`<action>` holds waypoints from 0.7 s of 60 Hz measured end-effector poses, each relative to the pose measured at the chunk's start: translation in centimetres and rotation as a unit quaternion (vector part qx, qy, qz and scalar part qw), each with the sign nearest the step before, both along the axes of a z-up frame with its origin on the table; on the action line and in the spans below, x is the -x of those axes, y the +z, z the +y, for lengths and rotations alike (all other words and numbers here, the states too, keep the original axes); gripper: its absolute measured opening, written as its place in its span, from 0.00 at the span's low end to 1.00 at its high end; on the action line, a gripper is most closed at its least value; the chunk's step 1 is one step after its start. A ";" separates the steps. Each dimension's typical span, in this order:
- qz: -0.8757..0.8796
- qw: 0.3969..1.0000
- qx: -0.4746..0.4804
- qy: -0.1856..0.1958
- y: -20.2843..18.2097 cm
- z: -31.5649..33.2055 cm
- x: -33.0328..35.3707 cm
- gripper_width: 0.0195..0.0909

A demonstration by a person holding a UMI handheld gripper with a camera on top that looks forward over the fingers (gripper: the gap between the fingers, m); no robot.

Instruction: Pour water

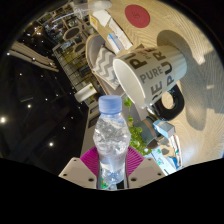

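**Bottle held beside the cup**

Gripper view: the gripper (111,168) is rolled sideways, its pink pads (91,160) clamped on a clear water bottle (111,140) with a blue cap. Just beyond the cap lies a white "PURE" cup (150,72).

The scene is viewed from a single wide-angle camera mounted on the gripper (112,172), directed forward along its fingers. The water bottle (111,140) is seen very close, the white cup (150,72) just beyond.
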State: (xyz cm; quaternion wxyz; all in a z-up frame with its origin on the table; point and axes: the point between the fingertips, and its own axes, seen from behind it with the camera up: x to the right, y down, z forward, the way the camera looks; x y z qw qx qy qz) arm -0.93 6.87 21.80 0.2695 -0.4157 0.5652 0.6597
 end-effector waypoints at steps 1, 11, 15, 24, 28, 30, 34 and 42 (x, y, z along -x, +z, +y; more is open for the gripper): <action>0.005 1.000 0.001 0.000 -0.2 0.0 -0.1 0.15; 0.011 0.999 0.009 0.029 -0.9 0.0 0.5 0.15; 0.003 0.999 0.009 0.042 -0.5 -0.1 0.8 0.15; -0.128 0.988 -0.026 0.082 3.0 -0.7 1.2 0.15; -0.217 0.971 -0.058 0.086 5.4 -0.7 -0.2 0.15; -0.267 0.958 -0.070 0.082 6.8 -0.6 -0.7 0.15; -0.368 0.922 -0.102 0.065 10.0 -0.6 -2.7 0.15; -0.553 0.821 -0.141 0.015 15.4 -0.9 -8.5 0.15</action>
